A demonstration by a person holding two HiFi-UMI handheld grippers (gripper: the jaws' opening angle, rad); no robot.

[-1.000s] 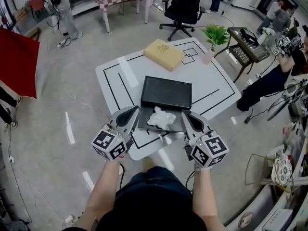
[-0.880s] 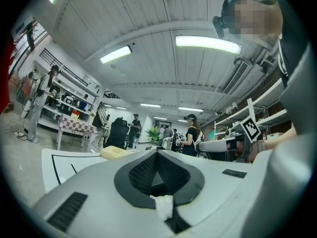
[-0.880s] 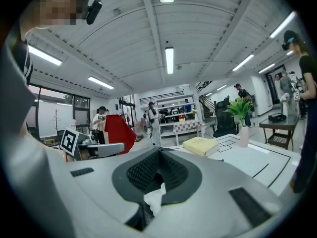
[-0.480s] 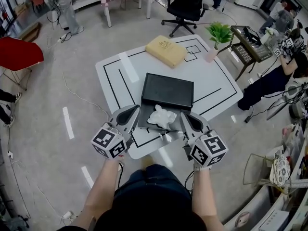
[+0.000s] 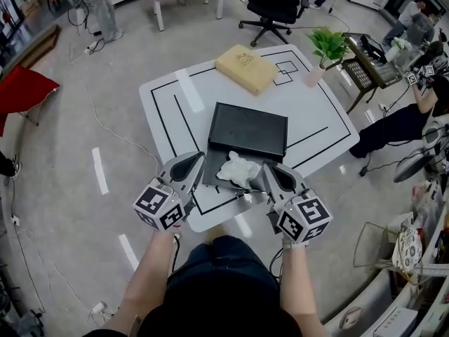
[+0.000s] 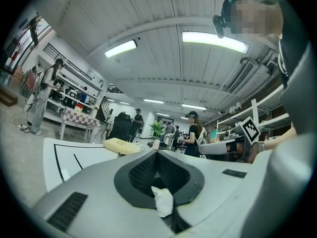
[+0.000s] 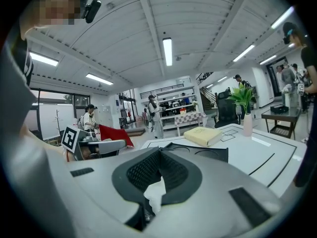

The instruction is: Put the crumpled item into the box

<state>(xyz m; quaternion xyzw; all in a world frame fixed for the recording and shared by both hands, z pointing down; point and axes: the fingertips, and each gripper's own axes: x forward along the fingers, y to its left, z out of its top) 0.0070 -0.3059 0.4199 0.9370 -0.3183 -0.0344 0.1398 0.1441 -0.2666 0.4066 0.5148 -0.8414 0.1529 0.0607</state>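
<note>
While crumpled white paper wad (image 5: 237, 168) sits at near edge of flat black box (image 5: 251, 128), left gripper (image 5: 195, 160) and right gripper (image 5: 269, 168) flank it, jaws closed, each pinching a small white scrap (image 6: 162, 201). Risk: closed jaws shove wad off white table (image 5: 168, 97); scraps foul grip.

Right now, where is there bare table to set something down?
Bare: the table strip left of the black box, and the stretch right of it toward the potted plant. Crowded: the near edge, where left gripper and right gripper pinch the crumpled item.
</note>
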